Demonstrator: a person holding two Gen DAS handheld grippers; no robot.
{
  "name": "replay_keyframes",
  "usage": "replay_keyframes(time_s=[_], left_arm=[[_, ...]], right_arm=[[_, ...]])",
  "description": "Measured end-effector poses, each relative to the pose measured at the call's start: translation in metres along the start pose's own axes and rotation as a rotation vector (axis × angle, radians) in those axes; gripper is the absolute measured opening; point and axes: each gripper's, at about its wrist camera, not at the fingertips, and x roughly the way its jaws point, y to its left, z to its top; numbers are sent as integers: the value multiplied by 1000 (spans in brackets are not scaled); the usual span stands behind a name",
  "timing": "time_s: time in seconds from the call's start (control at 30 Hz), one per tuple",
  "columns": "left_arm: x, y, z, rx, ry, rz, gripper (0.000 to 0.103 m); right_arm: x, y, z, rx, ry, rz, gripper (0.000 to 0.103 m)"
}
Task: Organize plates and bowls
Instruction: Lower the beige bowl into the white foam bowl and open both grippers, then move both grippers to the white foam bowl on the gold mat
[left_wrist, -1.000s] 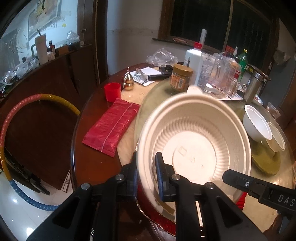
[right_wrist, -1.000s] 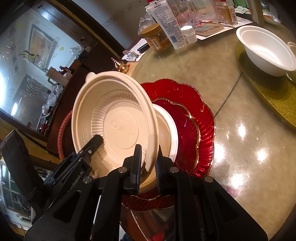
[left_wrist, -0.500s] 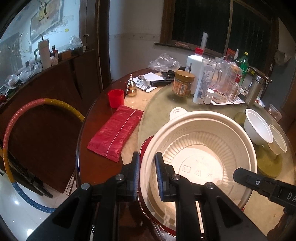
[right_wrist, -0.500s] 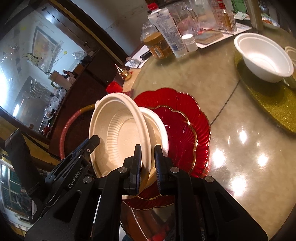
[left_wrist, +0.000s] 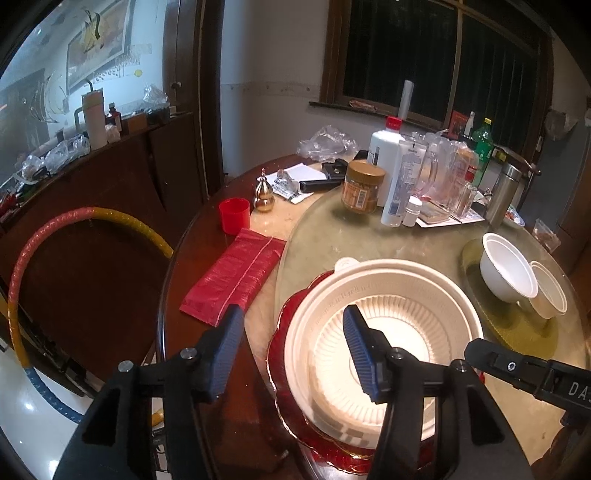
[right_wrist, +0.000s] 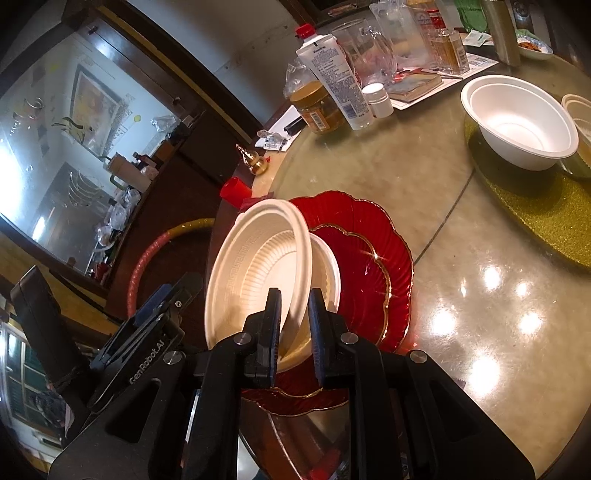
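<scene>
Round table (left_wrist: 369, 243): two red plates (right_wrist: 373, 266), left tool (left_wrist: 295, 350) opening, right tool (right_wrist: 293, 332) clamping cream bowl (right_wrist: 258, 269).

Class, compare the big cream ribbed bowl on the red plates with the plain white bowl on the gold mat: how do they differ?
The cream bowl is wider and shallower; the white bowl is smaller and deeper. The cream bowl has ribbed walls and a patterned rim; the white bowl is smooth. The cream bowl tilts on the red plates with the right gripper shut on its rim; the white bowl sits upright and untouched on the gold mat. Both look disposable and empty.
</scene>
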Motion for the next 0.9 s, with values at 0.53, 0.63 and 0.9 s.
replay_keyframes(time_s=[0.53,0.63,0.9], left_arm=[[-18,-23,15,65,-41,-58,82],[-21,-32,20,81,-45,-94,83],[-19,-71,33,141,2,-240,83]], right_arm=[[-11,-9,3,36,-10,114,80],[-18,-21,5,79,-25,152,87],[-43,-66,12,224,-110,170,89]])
